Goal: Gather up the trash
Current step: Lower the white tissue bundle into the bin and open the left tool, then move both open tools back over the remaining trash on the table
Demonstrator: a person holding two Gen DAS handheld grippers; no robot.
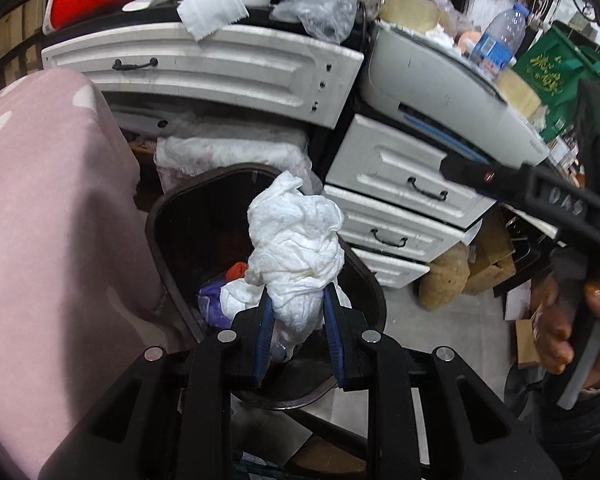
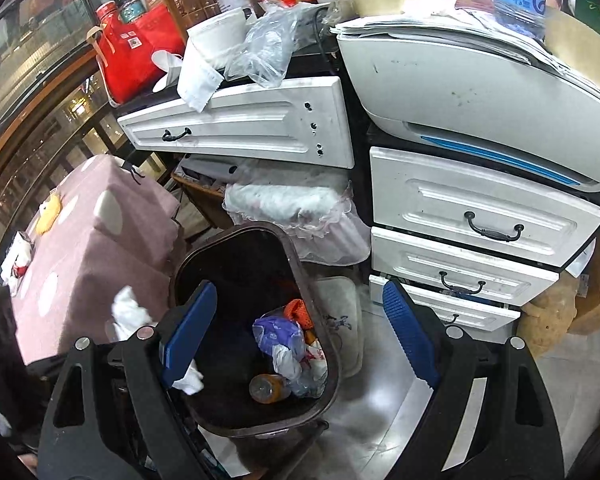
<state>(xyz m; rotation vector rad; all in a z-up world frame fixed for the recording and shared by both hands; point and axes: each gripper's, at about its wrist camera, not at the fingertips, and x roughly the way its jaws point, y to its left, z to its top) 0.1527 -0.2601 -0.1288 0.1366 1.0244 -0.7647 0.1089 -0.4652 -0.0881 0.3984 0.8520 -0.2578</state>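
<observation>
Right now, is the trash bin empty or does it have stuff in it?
It has stuff in it. The trash bin holds a purple wrapper, a bottle and crumpled scraps, with room left.

White drawers, grey floor, pink cover

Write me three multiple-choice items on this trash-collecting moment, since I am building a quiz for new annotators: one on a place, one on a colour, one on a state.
1. Where is the crumpled white paper wad?
A. between the left gripper's blue pads, above the dark brown plastic bin
B. on the pink dotted cloth
C. in a drawer

2. What colour is the crinkled plastic wrapper inside the bin?
A. green
B. purple
C. yellow

3. How does the right gripper stand?
A. shut on a bottle
B. shut on paper
C. open, holding nothing

Answers: 1 A, the pads pinch the wad over the bin's mouth; 2 B, it shows purple beside the orange scrap; 3 C, its pads stand far apart over the bin.
</observation>
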